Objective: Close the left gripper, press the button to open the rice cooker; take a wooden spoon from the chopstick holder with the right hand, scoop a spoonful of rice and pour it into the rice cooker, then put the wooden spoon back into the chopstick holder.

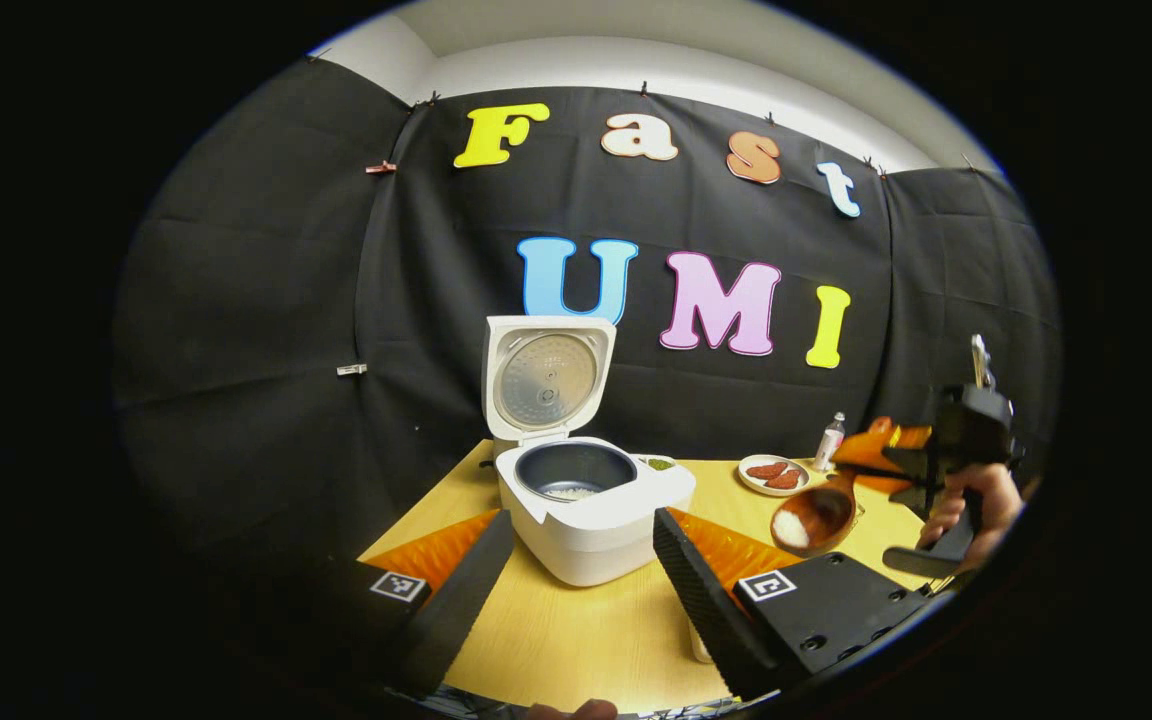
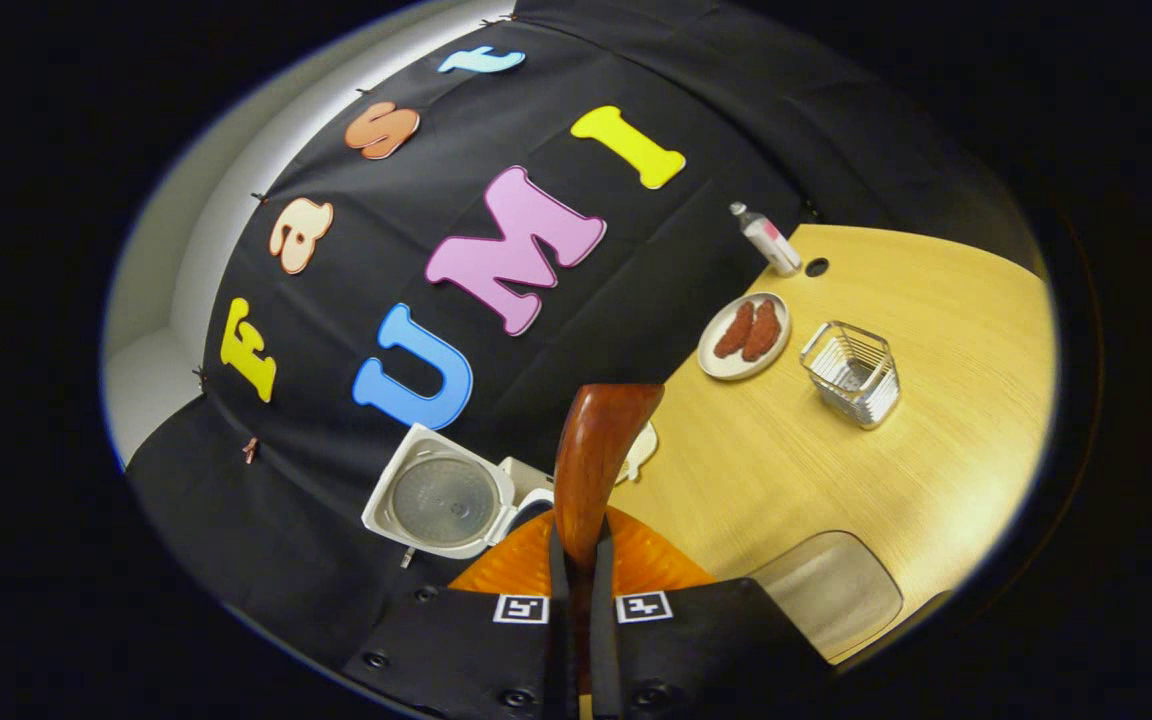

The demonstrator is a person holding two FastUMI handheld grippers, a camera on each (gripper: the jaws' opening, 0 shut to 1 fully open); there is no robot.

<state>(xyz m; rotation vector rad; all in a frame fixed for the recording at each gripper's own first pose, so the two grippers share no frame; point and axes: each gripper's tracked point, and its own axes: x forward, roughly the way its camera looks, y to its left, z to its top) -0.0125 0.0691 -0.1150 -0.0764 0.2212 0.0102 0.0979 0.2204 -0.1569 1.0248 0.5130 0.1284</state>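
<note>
One spoonful of rice sits in our wooden spoon [image 1: 816, 515], at 3 o'clock from the open rice cooker [image 1: 586, 500]. Our right gripper [image 2: 576, 560] pinches its handle; our left gripper [image 1: 581, 560] is spread. Next we tip it in (slowly).

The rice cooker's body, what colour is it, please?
White, clearest in the left gripper view: rice cooker.

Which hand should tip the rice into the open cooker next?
Right: its tool already grips the wooden spoon, loaded with rice, beside the rice cooker. The left tool is open and empty.
</note>
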